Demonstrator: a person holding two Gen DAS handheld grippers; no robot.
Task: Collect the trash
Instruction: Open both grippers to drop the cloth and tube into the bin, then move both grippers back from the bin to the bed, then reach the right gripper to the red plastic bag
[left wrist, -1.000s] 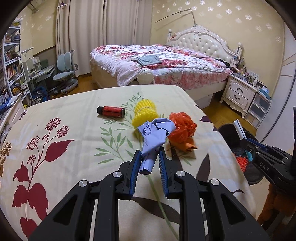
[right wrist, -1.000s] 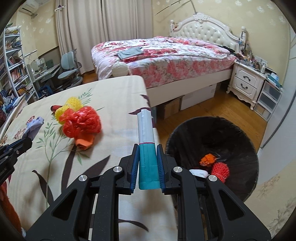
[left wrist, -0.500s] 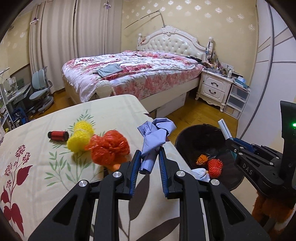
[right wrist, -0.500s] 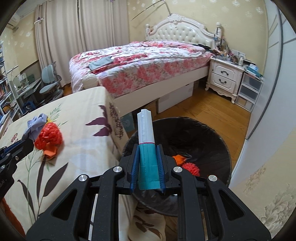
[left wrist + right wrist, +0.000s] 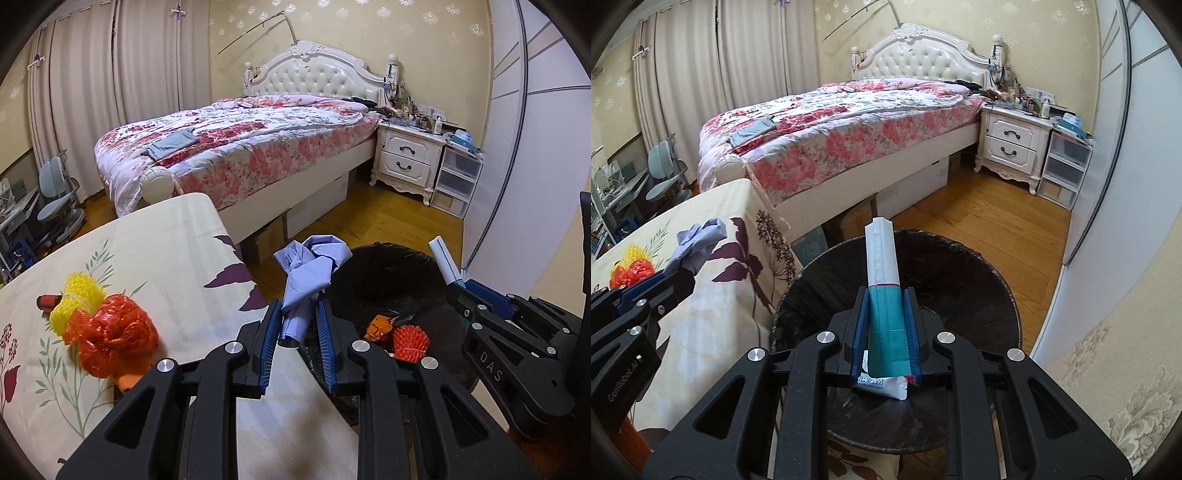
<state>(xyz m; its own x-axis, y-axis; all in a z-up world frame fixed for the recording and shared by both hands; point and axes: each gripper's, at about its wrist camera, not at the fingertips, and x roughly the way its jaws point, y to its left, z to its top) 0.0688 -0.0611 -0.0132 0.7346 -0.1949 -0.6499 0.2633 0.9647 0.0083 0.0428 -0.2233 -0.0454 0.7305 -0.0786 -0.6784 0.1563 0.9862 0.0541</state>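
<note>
Both loads have swung from table to bin [image 5: 964, 258] at lower centre. Left gripper [image 5: 295, 332] clamps blue wrapper [image 5: 310, 273]; right gripper [image 5: 885, 325] clamps teal-white carton [image 5: 884, 291]. Release next.

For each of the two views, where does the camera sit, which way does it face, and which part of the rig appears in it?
Left wrist: sits on the left gripper, looks over the table edge toward the bin and bed; shows its jaws shut on blue cloth, plus the right gripper.
Right wrist: sits on the right gripper, looks down into the bin; shows its jaws shut on a carton, plus the left gripper.
Shared: bin, bed, table, cloth.
</note>
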